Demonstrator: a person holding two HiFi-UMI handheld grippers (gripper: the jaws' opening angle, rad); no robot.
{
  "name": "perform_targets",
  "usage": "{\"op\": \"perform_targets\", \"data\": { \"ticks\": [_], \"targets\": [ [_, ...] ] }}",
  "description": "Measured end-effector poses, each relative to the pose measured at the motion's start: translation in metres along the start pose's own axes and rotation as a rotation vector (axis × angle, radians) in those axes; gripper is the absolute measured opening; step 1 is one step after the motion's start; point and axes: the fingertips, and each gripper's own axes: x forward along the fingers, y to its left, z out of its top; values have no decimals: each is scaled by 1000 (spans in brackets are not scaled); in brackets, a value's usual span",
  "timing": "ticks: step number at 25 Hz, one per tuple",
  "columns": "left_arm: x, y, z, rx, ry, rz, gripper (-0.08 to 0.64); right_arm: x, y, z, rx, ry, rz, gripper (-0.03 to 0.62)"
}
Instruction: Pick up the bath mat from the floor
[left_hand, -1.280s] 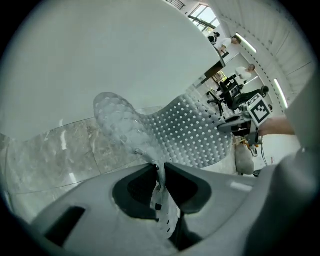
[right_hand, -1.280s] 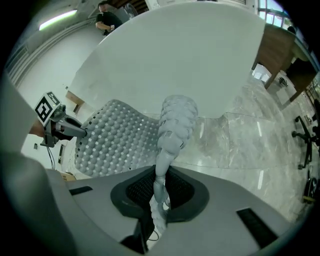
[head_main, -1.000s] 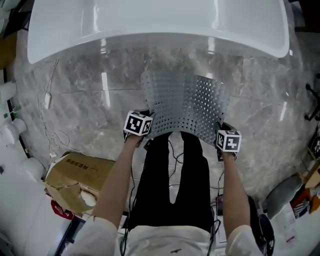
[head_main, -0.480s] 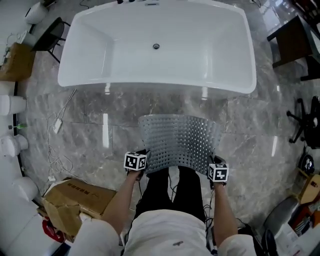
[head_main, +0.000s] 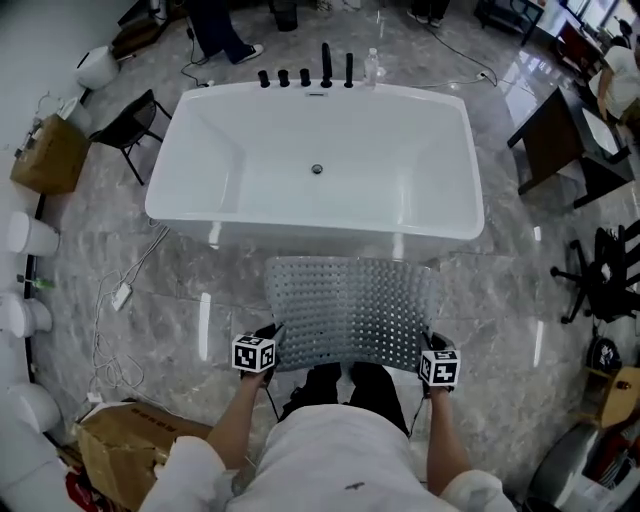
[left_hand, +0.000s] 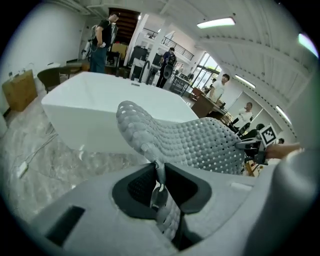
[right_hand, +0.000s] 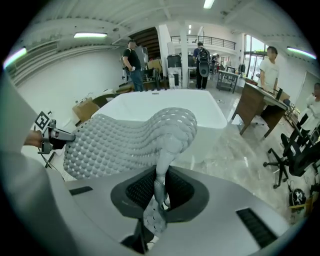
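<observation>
We hold the bath mat up off the marble floor, spread across the lower middle of the head view between our two grippers, with its free far edge reaching toward the white bathtub above it in the frame. The left gripper is pinched on the mat's near left corner, with only a thin strip of the perforated sheet squeezed between its dark pads. The right gripper is clamped the same way on the near right corner. That small bite is what we think is most likely to fail: the mat looks soft and floppy, and most of it arches out beyond the jaws unsupported, so a quick swing or jerk could work a corner loose. If one side slipped, we would expect the whole sheet to drop and dangle from the other gripper, perhaps landing back on the floor. Pulling our hands too far apart could also drag the edge out from between the pads. The far edge might catch the tub's rim if we step forward. The mat also hides the ground ahead of our feet, where a white cable trails at the left of the frame.
</observation>
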Motion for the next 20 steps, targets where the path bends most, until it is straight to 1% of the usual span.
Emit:
{"op": "perform_targets", "data": {
  "ticks": [5, 9, 15, 20],
  "targets": [
    [-40, 2, 74, 89, -156, 34, 63, -29, 1, 57, -11, -130, -23, 48],
    [-71, -8, 134, 169, -288, 35, 61, -53, -1, 121, -49, -259, -58, 48],
    [-129, -11, 229, 216, -490, 24, 63, -106, 13, 229, -142, -478, -83, 48],
    [-186, -35, 303, 272, -656, 18, 63, -167, 20, 298, -172, -655, -85, 48]
  ]
}}
